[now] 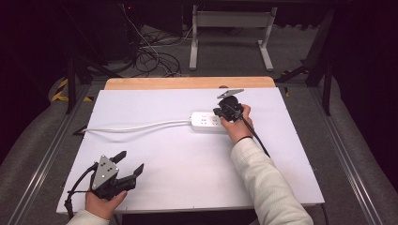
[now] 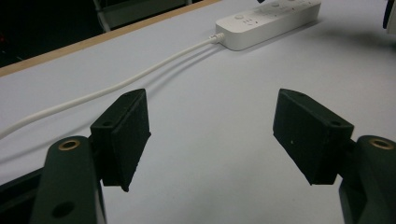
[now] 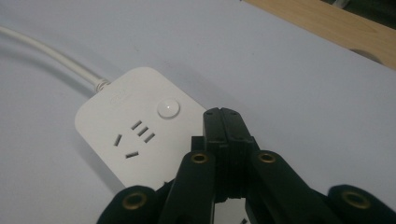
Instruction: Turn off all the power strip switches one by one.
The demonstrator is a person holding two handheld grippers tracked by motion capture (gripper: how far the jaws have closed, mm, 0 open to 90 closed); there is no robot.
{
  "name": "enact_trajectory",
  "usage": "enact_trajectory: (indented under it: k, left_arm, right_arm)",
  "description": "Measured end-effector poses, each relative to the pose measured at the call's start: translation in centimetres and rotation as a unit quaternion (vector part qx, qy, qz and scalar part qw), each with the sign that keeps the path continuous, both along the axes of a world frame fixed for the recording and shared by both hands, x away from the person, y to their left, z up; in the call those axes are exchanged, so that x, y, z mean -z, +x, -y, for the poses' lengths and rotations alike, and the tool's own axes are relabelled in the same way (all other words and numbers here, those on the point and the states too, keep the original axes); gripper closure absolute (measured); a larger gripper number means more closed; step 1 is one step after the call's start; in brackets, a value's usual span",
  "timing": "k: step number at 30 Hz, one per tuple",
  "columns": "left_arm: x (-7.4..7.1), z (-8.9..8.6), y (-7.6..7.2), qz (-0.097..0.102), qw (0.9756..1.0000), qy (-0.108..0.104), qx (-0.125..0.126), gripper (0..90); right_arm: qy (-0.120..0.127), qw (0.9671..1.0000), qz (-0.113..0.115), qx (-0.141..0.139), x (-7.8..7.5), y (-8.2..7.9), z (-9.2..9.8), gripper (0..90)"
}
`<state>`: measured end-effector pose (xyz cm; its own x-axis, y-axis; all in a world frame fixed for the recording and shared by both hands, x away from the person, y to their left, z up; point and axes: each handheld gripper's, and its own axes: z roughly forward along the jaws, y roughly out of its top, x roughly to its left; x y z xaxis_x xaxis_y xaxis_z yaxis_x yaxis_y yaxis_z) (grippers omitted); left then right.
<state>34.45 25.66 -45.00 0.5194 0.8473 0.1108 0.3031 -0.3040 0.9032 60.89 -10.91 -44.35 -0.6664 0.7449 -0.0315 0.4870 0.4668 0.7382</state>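
Right gripper (image 1: 228, 110): jaws pressed together, nothing between them, poised over the white power strip (image 1: 206, 121) beside its round button (image 3: 168, 108). Left gripper (image 1: 126, 169): jaws spread wide, empty, at the near left of the white table (image 1: 187, 159). Strip's white cord (image 1: 136, 126) runs leftward. No containers.

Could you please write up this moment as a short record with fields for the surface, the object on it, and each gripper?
surface: white table top with a wooden strip along its far edge
object: white power strip lying flat, sockets and round button facing up
cord: white cable running from the strip toward the table's left edge
left gripper: open, jaws wide apart, over bare table near the front left corner
right gripper: jaws shut together, tips just above the strip beside its button
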Motion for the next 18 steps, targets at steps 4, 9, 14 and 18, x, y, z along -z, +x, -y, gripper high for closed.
enact_trajectory:
  k: [4, 9, 14, 18]
  left_arm:
    - [-0.05, 0.01, -0.09, 0.003, 1.0000, -0.002, -0.002, 27.9]
    - [-0.04, 0.03, -0.09, 0.003, 1.0000, -0.002, -0.001, 27.9]
    - [-0.06, -0.04, -0.05, 0.003, 1.0000, 0.001, -0.001, 27.9]
    - [-0.04, 0.02, -0.08, 0.003, 1.0000, -0.001, -0.001, 27.9]
  right_arm:
    - [-0.005, 1.0000, 0.002, -0.004, 0.26, -0.04, -0.33, 90.0]
    - [-0.012, 0.9999, 0.001, -0.002, 0.53, -0.04, -0.55, 90.0]
    - [-0.012, 0.9999, 0.002, -0.001, 0.58, 0.04, -0.53, 90.0]
    - [-0.015, 0.9999, 0.000, -0.002, 0.75, 0.09, -0.62, 90.0]
